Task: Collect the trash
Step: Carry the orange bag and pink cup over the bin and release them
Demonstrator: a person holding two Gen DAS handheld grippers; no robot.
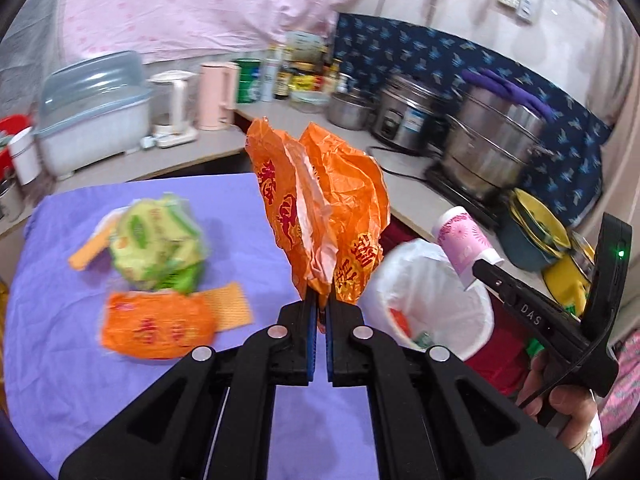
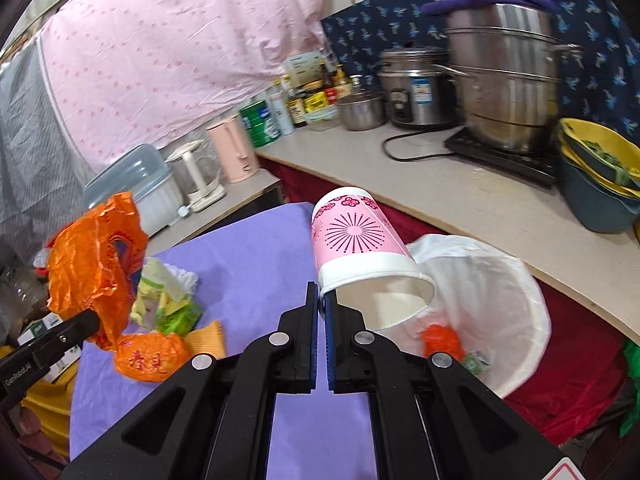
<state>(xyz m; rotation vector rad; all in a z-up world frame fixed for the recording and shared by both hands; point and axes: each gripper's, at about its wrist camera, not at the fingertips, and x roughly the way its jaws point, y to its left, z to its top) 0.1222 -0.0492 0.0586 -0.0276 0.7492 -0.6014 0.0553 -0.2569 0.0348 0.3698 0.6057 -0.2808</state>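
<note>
My left gripper (image 1: 320, 296) is shut on a crumpled orange wrapper (image 1: 320, 208), held up above the purple cloth (image 1: 248, 216); the same wrapper (image 2: 94, 264) shows at the left of the right wrist view. My right gripper (image 2: 322, 300) is shut on the rim of a pink flowered paper cup (image 2: 356, 240), tipped with its mouth toward the bin. That cup (image 1: 464, 236) hangs over the white-lined trash bin (image 1: 476, 312), which holds some scraps (image 2: 440, 338). On the cloth lie a green and yellow packet (image 1: 160, 244), another orange wrapper (image 1: 156, 326) and an orange card piece (image 1: 230, 304).
A counter (image 2: 460, 196) runs behind and to the right with steel pots (image 2: 508, 80), a rice cooker (image 2: 416, 88), bottles, a pink kettle (image 1: 214, 96), a covered dish rack (image 1: 92, 116) and yellow and blue bowls (image 2: 600, 176). The bin (image 2: 532, 312) stands right of the table.
</note>
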